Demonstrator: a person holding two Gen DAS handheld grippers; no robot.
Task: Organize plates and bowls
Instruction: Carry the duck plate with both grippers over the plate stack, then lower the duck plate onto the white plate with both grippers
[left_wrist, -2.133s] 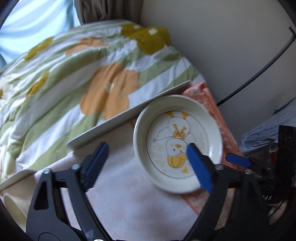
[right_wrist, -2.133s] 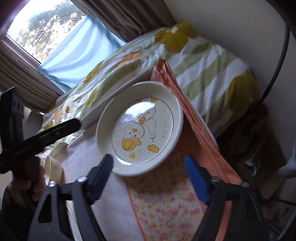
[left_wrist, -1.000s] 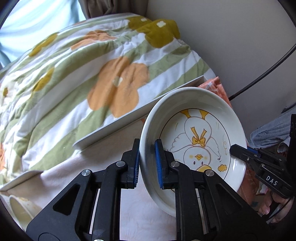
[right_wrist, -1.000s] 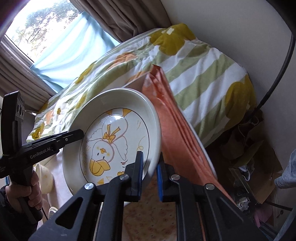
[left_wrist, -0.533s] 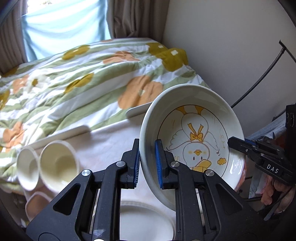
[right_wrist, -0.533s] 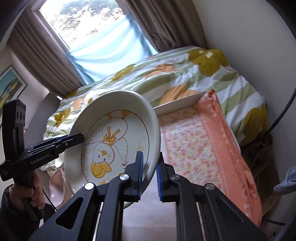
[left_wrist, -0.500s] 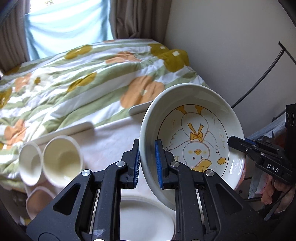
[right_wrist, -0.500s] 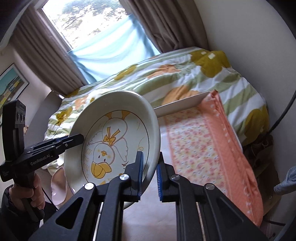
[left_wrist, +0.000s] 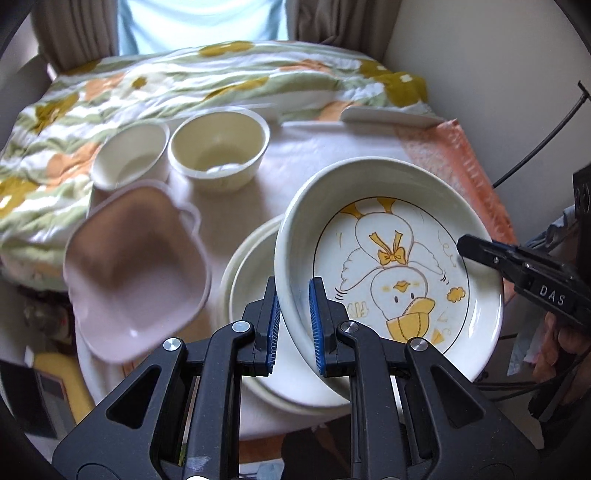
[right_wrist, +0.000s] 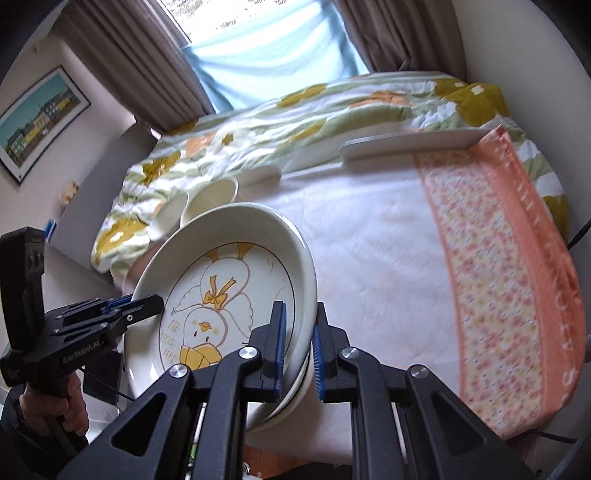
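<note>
The duck plate (left_wrist: 391, 258) hides most of the plain plate (left_wrist: 251, 266) beneath it, and in the right wrist view it covers the pink dish entirely. That pink dish (left_wrist: 136, 269) is motion-blurred at the cloth's left edge (its rim smeared). The plate's small lettering (right_wrist: 171, 334) is unreadable.

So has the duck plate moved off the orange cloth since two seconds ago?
Yes. The duck plate has left the orange cloth and now hangs over the plain plate.

duck plate (left_wrist: 399, 236): glossy glazed ceramic | tablecloth (right_wrist: 388, 236): matt cloth | pink bowl (left_wrist: 136, 273): smooth, satin sheen
</note>
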